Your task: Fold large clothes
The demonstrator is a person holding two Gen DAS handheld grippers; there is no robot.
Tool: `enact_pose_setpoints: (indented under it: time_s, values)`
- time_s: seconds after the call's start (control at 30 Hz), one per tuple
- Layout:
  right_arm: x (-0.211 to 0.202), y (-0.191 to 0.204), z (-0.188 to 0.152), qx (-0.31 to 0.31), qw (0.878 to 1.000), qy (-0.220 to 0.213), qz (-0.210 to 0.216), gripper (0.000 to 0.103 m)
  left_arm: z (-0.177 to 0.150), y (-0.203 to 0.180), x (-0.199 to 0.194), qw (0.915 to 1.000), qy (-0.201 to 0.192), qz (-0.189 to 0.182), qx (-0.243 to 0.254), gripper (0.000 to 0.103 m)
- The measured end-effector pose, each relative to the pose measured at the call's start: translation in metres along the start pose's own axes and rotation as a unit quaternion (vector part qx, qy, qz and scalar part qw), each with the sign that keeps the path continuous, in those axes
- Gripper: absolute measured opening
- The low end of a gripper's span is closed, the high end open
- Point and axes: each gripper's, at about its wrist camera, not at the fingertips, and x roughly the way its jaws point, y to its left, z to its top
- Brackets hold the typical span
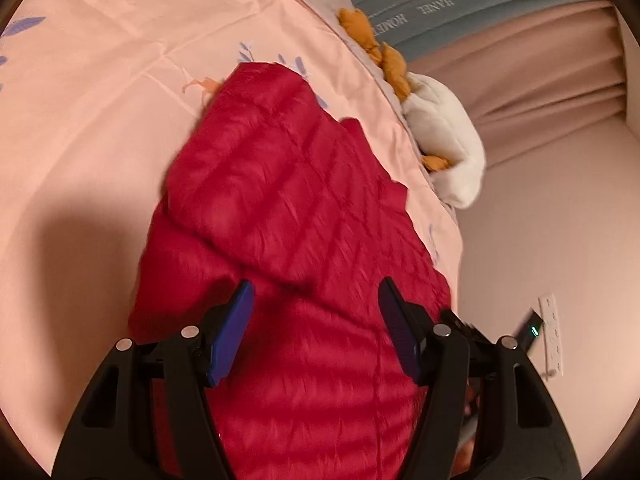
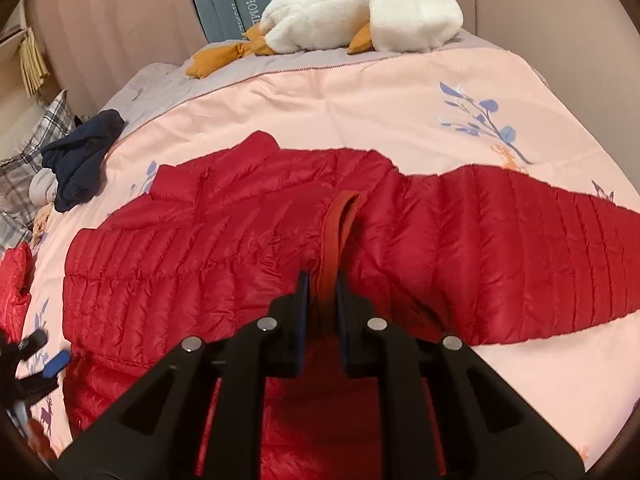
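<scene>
Pinching the red puffer jacket [image 2: 248, 248] by an orange-red strip [image 2: 338, 236], probably sleeve cuff or lining, my right tongs [image 2: 322, 280] are clenched on it. Left tongs [image 1: 316, 300] hang released over the jacket, gripping nothing. Jacket lies spread flat on the bed [image 2: 360, 96], near the plush goose [image 2: 360, 16]. Risk: slick fabric could slip from such a narrow pinch, or the lift could drag the body askew. Long axis runs left-right in the right view, one sleeve stretched rightward.
</scene>
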Motion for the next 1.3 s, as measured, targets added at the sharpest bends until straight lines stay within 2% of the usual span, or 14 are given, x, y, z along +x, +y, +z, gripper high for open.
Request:
enact_pose_setpoints:
  time_s: [0.1, 0.2, 0.27, 0.43, 0.5, 0.53, 0.6, 0.73, 0.8, 0.9, 1.03, 1.1, 1.17, 1.3]
  values:
    - [0.006, -0.003, -0.001, -0.008, 1.000, 0.007, -0.001, 0.013, 0.012, 0.002, 0.008, 0.9984, -0.043, 0.036, 0.002, 0.065]
    - [0.016, -0.006, -0.003, -0.015, 1.000, 0.018, -0.010, 0.013, 0.022, 0.013, 0.005, 0.9957, -0.080, 0.036, -0.030, 0.065]
    - [0.024, -0.011, -0.006, -0.008, 1.000, 0.027, -0.014, 0.013, 0.026, 0.017, 0.002, 0.9927, -0.100, 0.056, -0.039, 0.065]
    - [0.040, -0.018, -0.016, -0.007, 0.998, 0.052, -0.022, 0.020, 0.038, 0.034, 0.000, 0.9892, -0.098, 0.094, -0.054, 0.065]
    - [0.036, -0.021, -0.014, -0.001, 0.998, 0.052, -0.020, 0.030, 0.041, 0.043, -0.005, 0.9883, -0.093, 0.107, -0.056, 0.065]
    - [0.030, -0.023, -0.012, 0.004, 0.999, 0.045, -0.018, 0.031, 0.040, 0.044, -0.010, 0.9877, -0.092, 0.116, -0.050, 0.065]
    - [0.014, -0.025, -0.007, 0.008, 1.000, 0.019, -0.021, 0.039, 0.041, 0.040, -0.017, 0.9861, -0.093, 0.135, -0.028, 0.065]
    - [-0.009, -0.015, -0.002, -0.029, 0.999, -0.019, -0.018, 0.039, 0.035, 0.007, -0.024, 0.9767, -0.093, 0.181, 0.069, 0.065]
    - [-0.011, -0.003, -0.003, -0.060, 0.998, -0.020, -0.009, 0.039, 0.029, -0.010, -0.020, 0.9726, -0.091, 0.185, 0.108, 0.065]
    - [-0.005, 0.012, -0.007, -0.094, 0.995, -0.013, -0.006, 0.036, 0.017, -0.042, -0.004, 0.9603, -0.083, 0.199, 0.178, 0.065]
    - [0.014, 0.020, -0.016, -0.105, 0.994, 0.015, -0.005, 0.036, -0.003, -0.068, 0.030, 0.9356, -0.056, 0.235, 0.258, 0.065]
    - [0.027, 0.020, -0.022, -0.104, 0.994, 0.035, -0.008, 0.036, -0.007, -0.066, 0.045, 0.9276, -0.041, 0.258, 0.267, 0.065]
    - [0.037, 0.019, -0.028, -0.103, 0.994, 0.046, -0.006, 0.036, -0.010, -0.057, 0.062, 0.9231, -0.020, 0.276, 0.267, 0.065]
    - [0.042, 0.018, -0.033, -0.100, 0.994, 0.046, -0.001, 0.036, -0.016, -0.050, 0.072, 0.9172, -0.017, 0.287, 0.275, 0.065]
